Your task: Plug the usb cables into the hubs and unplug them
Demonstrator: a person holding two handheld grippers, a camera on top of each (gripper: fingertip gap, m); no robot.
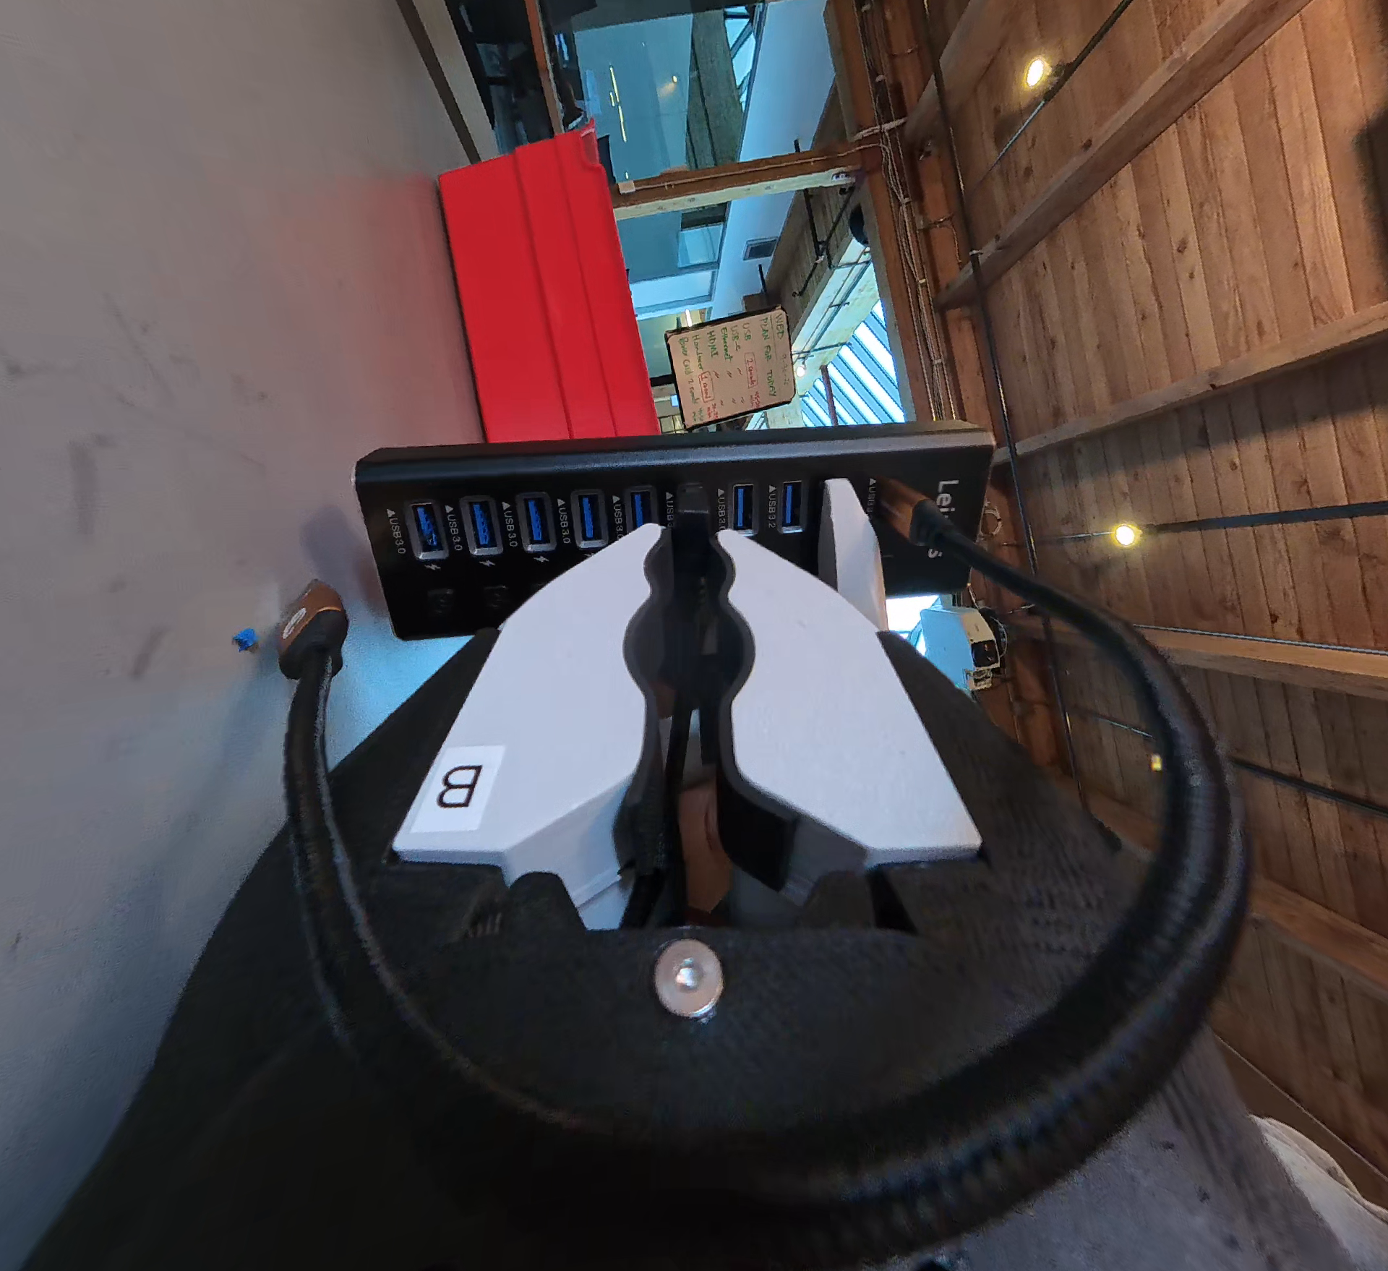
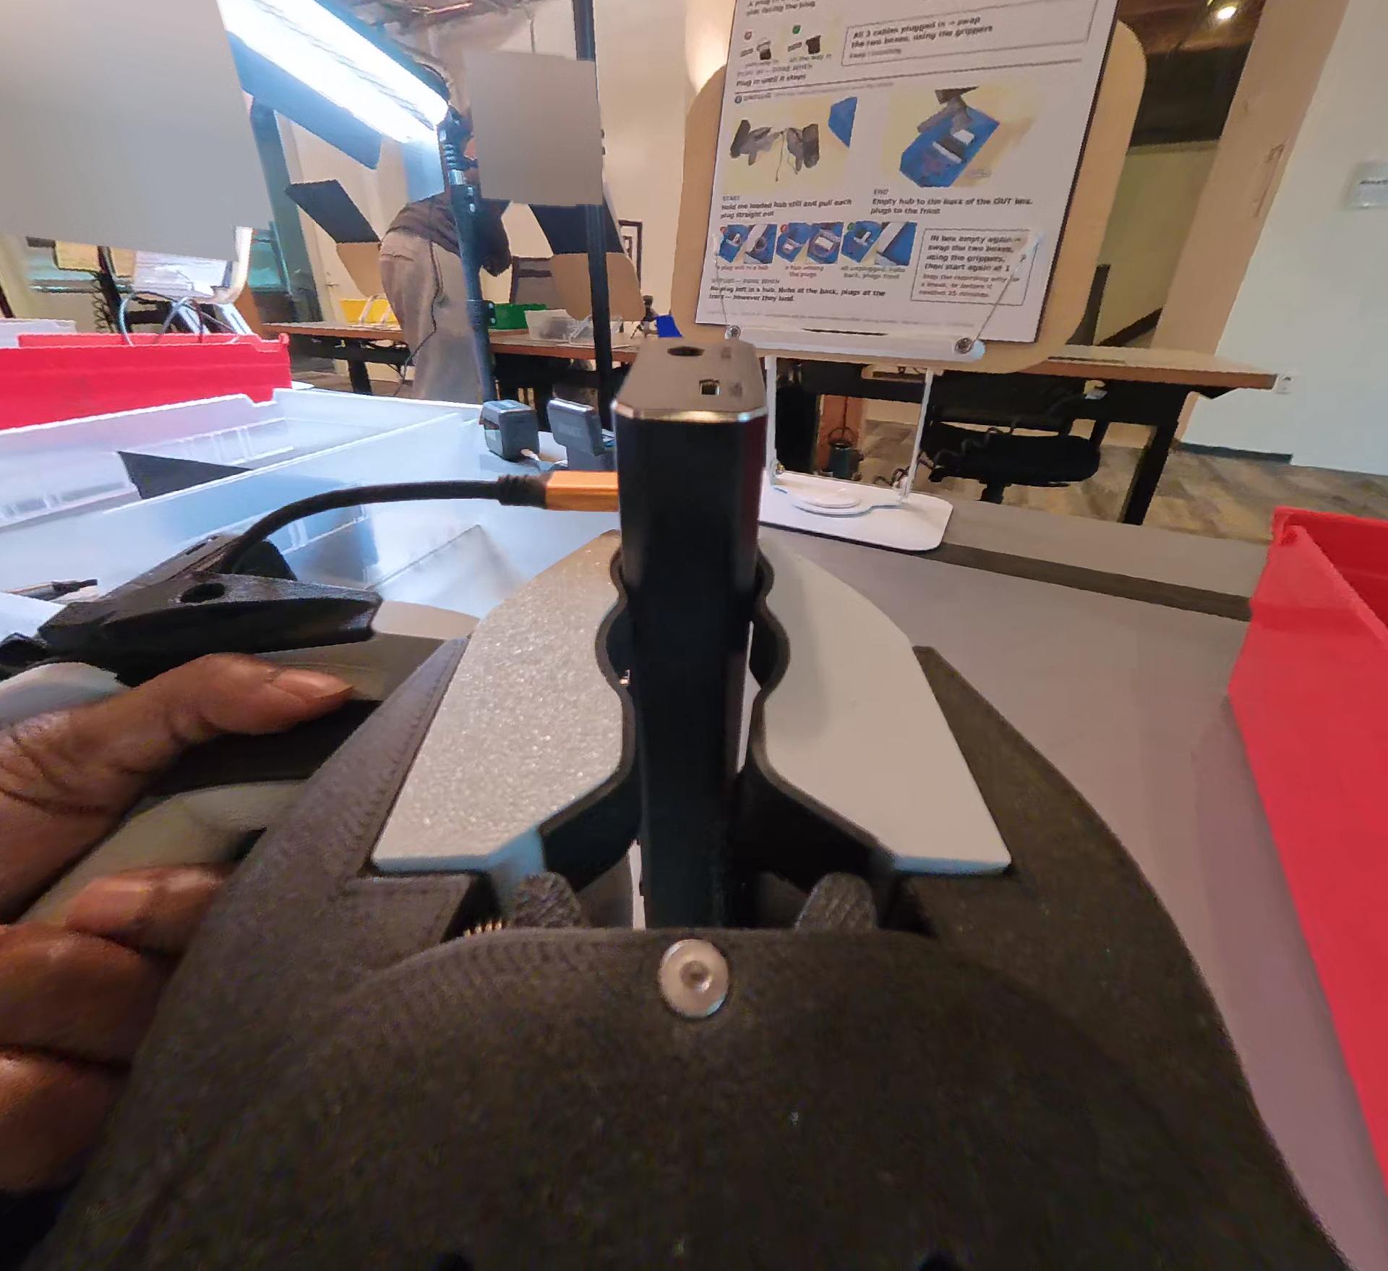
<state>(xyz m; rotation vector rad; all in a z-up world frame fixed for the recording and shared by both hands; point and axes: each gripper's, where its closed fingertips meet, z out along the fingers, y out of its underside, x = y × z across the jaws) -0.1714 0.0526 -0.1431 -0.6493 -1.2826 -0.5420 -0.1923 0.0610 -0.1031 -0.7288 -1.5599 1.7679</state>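
In the left wrist view my left gripper is shut on a black USB plug whose tip sits at a middle port of the black hub, which has a row of blue ports. A braided cable with a copper plug is plugged in near the hub's right end. Its other copper plug hangs loose at the left. In the right wrist view my right gripper is shut on the hub, held upright above the table. The copper plug enters the hub's left side.
A red bin stands at the right and another red bin at the far left. A clear plastic bin lies left of the hub. An instruction sheet on a stand stands behind it. A person's hand holds the left gripper. One gripper's finger ends stand about 5 cm off the other's.
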